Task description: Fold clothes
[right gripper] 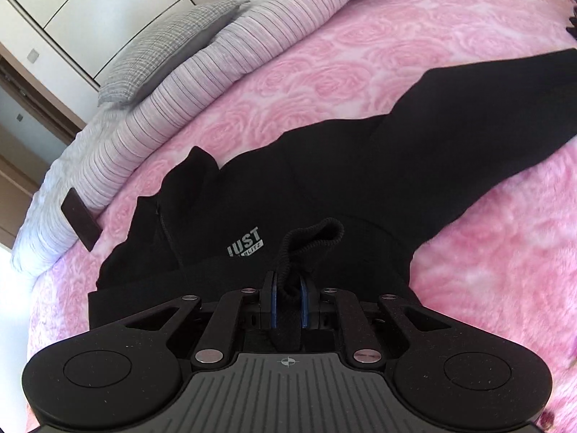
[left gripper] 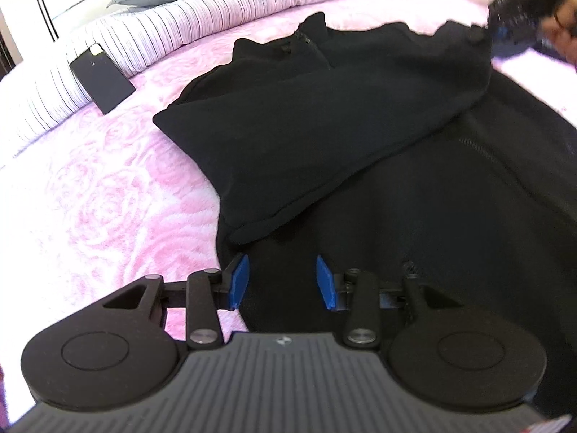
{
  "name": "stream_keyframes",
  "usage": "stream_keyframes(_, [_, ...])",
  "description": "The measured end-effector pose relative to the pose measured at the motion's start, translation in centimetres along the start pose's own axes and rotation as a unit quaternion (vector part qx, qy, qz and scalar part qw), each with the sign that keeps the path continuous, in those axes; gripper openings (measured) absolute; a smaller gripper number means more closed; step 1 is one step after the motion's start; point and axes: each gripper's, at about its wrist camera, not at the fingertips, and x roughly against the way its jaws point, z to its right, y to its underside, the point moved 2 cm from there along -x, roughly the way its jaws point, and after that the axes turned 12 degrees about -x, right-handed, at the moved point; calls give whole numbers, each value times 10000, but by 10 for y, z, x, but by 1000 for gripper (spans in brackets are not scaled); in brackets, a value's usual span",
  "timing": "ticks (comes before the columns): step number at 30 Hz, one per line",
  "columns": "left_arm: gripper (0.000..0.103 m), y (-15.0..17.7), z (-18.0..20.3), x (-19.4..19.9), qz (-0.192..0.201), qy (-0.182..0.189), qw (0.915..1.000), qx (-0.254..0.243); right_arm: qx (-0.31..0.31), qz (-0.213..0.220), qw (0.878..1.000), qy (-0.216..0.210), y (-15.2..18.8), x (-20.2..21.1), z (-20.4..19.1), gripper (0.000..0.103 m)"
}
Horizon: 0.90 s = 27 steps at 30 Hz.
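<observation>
Right gripper clamps black sweater cuff.

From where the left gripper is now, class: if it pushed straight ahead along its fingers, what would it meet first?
Most likely the black sweatshirt: the left gripper stands open with dark fabric directly ahead, well before the pink bedspread. How near the cloth lies is unclear.

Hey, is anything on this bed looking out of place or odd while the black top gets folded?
One thing: a flat dark slab, maybe a phone, leans askew against the striped bedding, off to the side of the black top. Otherwise nothing looks spilled or damaged; the right gripper pinches a ribbed cuff.
</observation>
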Motion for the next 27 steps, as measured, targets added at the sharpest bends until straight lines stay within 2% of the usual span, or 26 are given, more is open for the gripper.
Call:
stream_keyframes(4, [36,-9,-4,-13,170,268,9991,282,-28,-53,10000,-70,2,2,-5,12])
stream_keyframes(6, [35,-10,-13,-22,167,68,9975,689,-63,-118,9997,-183,2,3,-11,12])
stream_keyframes(7, [29,-9,-19,-26,164,-50,9956,916,-69,-150,9995,-269,2,4,-16,12])
stream_keyframes(9, [20,1,-40,-22,127,-557,9830,1744,-35,-169,9982,-577,1,12,-29,12])
stream_keyframes(11, [30,14,-57,-17,-33,-1053,9661,2358,22,-120,9964,-843,1,23,-40,12])
stream_keyframes(13, [27,23,-65,-12,-161,-1172,9578,2621,-120,-140,9972,-725,2,25,-41,12])
stream_keyframes(15, [27,23,-60,1,-117,-1152,9620,2473,-313,-208,9965,-751,4,24,-42,12])
stream_keyframes(18, [31,11,-30,9,-157,-989,9844,1443,-316,-230,9949,-931,6,25,-56,12])
stream_keyframes(20, [37,4,-7,0,-304,-1130,9911,632,-257,-233,9931,-1116,5,26,-69,12])
stream_keyframes(21, [45,2,3,-6,-405,-1244,9911,232,-175,-232,9925,-1190,5,26,-77,12])
stream_keyframes(22, [44,0,13,-13,-494,-1359,9894,-148,-98,-229,9917,-1260,4,27,-83,12])
stream_keyframes(27, [45,-18,29,-39,-459,-1853,9750,-1139,123,-217,9901,-1381,2,28,-105,12])
